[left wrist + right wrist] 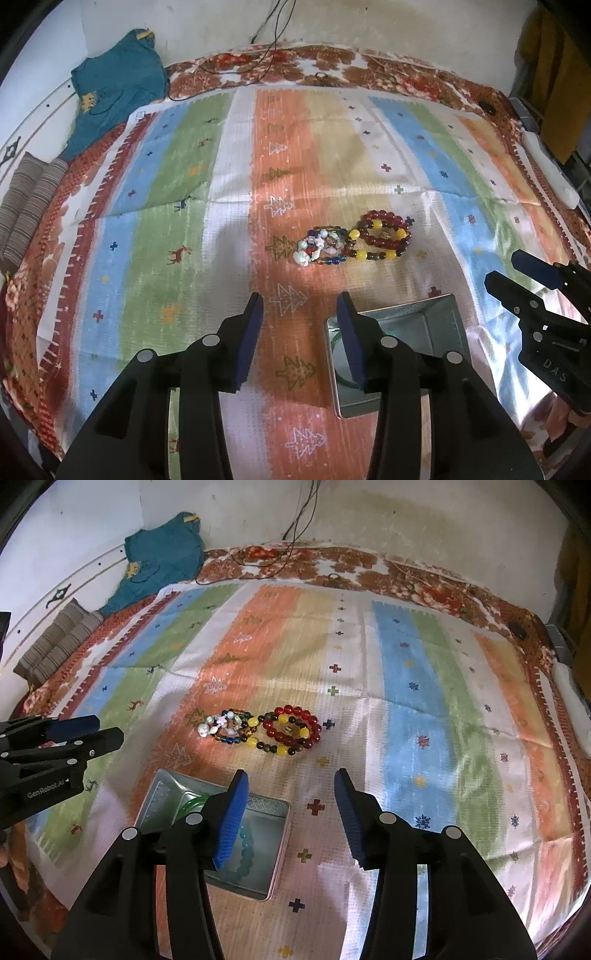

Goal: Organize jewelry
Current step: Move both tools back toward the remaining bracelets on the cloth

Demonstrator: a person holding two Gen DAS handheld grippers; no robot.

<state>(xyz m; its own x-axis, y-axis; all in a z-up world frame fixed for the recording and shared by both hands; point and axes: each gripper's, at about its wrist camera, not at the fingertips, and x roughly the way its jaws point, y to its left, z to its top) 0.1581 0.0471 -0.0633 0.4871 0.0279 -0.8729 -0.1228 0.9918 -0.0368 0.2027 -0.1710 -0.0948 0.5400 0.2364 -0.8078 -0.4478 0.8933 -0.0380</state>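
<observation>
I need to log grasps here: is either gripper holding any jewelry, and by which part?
Nothing is held. The left gripper and right gripper are both open and empty.

I read two markings, both in pale lettering on black gripper bodies. At my three o'clock in the left wrist view, the right gripper carries the letters "DAS" along its side. At my nine o'clock in the right wrist view, the left gripper carries "GenRobot.AI". I can read nothing else.
</observation>
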